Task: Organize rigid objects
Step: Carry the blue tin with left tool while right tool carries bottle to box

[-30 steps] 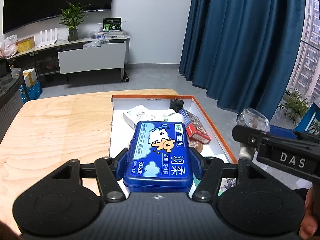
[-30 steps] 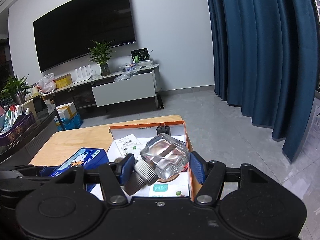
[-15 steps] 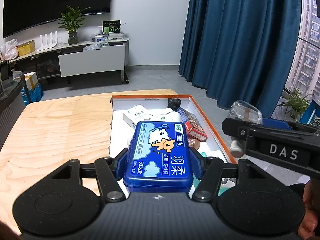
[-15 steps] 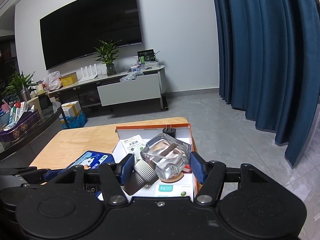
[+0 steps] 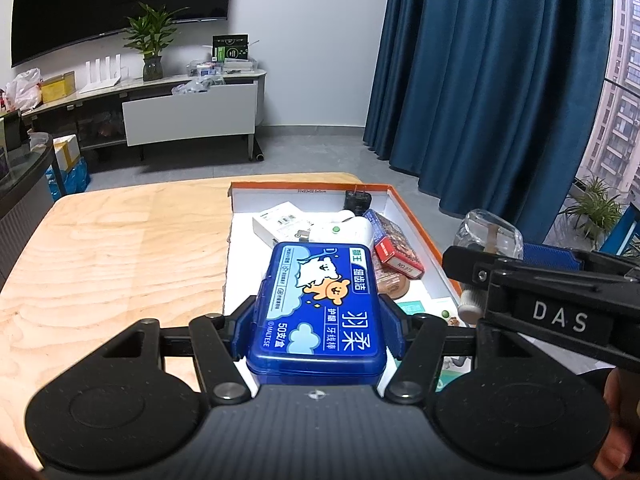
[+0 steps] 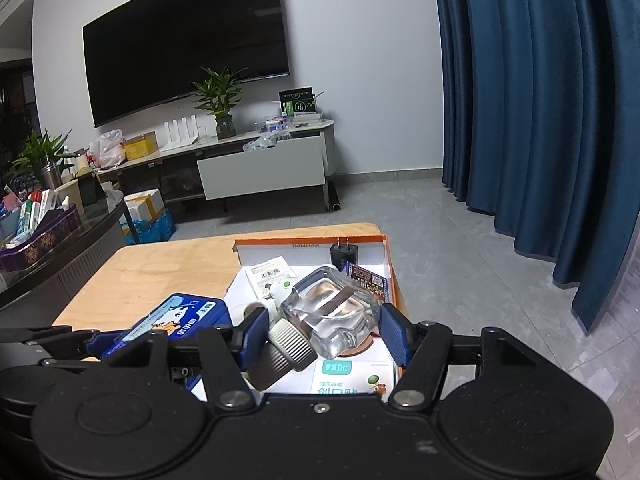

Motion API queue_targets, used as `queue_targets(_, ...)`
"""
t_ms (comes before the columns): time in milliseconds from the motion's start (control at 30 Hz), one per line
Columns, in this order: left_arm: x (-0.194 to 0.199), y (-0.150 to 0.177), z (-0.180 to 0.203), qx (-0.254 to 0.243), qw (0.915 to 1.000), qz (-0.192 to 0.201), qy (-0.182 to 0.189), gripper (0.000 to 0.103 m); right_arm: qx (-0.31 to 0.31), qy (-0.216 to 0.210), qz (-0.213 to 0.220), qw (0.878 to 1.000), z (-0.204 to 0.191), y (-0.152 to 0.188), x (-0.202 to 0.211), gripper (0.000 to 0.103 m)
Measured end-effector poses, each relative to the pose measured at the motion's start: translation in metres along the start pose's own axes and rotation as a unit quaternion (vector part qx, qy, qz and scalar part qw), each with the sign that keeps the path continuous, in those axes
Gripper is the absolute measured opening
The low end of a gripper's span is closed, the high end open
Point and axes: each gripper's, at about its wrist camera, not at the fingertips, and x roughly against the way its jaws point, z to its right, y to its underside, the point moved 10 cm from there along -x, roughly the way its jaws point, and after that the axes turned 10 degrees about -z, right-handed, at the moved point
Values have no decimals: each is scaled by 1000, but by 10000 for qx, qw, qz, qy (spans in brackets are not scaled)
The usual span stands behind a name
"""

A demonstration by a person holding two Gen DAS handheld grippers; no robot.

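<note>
My left gripper (image 5: 318, 320) is shut on a blue floss-pick box (image 5: 320, 300) and holds it above the near left part of an orange-rimmed white tray (image 5: 412, 220). My right gripper (image 6: 322, 332) is shut on a clear glass bottle (image 6: 332, 312) with a grey ribbed cap, held tilted above the tray's near right part (image 6: 386, 256). The bottle (image 5: 490, 234) and right gripper also show at the right of the left wrist view. The blue box (image 6: 176, 318) shows at the left of the right wrist view.
In the tray lie a white carton (image 5: 278, 222), a black charger plug (image 6: 343, 256), a red patterned box (image 5: 394, 246) and green-printed packets (image 6: 352, 376). The tray sits on the right end of a light wooden table (image 5: 120, 248). Grey floor and blue curtains are to the right.
Both grippers kept their grip. The right gripper with the bottle has shifted left and lower over the tray's right edge; the left gripper has barely moved.
</note>
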Motion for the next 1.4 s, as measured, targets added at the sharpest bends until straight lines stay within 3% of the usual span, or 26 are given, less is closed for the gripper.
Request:
queue_targets(700, -18, 2, 1, 176, 9995, -242, -58, 62, 556, -212, -557, 9967, 17, 1, -36, 73)
queue_targets(1400, -23, 4, -1, 211, 9993, -274, -130, 63, 676, -390, -700, 9945, 9, -4, -51, 74)
